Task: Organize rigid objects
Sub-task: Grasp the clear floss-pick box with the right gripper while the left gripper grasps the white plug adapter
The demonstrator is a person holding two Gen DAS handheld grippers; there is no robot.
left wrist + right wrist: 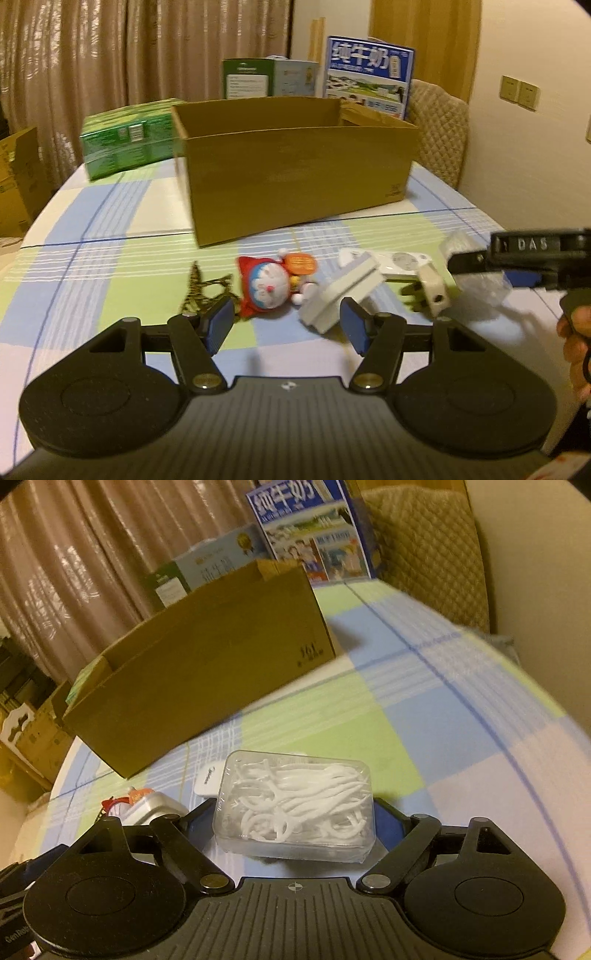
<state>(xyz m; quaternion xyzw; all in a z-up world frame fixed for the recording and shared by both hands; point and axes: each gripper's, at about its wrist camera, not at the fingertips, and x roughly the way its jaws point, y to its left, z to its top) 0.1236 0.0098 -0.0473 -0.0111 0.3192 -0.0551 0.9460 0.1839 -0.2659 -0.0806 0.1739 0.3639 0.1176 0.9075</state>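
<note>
An open brown cardboard box (pixel 295 162) stands on the checked tablecloth; it also shows in the right wrist view (pixel 207 664). My right gripper (pixel 295 812) is shut on a clear plastic box of white floss picks (pixel 295 805), held above the table; it shows in the left wrist view (pixel 476 291) at the right. My left gripper (pixel 284 325) is open and empty above the table. Before it lie a Doraemon plush (pixel 269 284), a grey-white block (pixel 340 295), a white plug adapter (pixel 432 291), a white remote (pixel 399 264) and a dark metal model (pixel 199 288).
A green package (pixel 125 140) lies left of the box. Milk cartons (pixel 365 74) and a green-white carton (pixel 266 77) stand behind it. A quilted chair back (pixel 436 129) is at the far right. Curtains hang behind. The table edge curves at the right (pixel 554 709).
</note>
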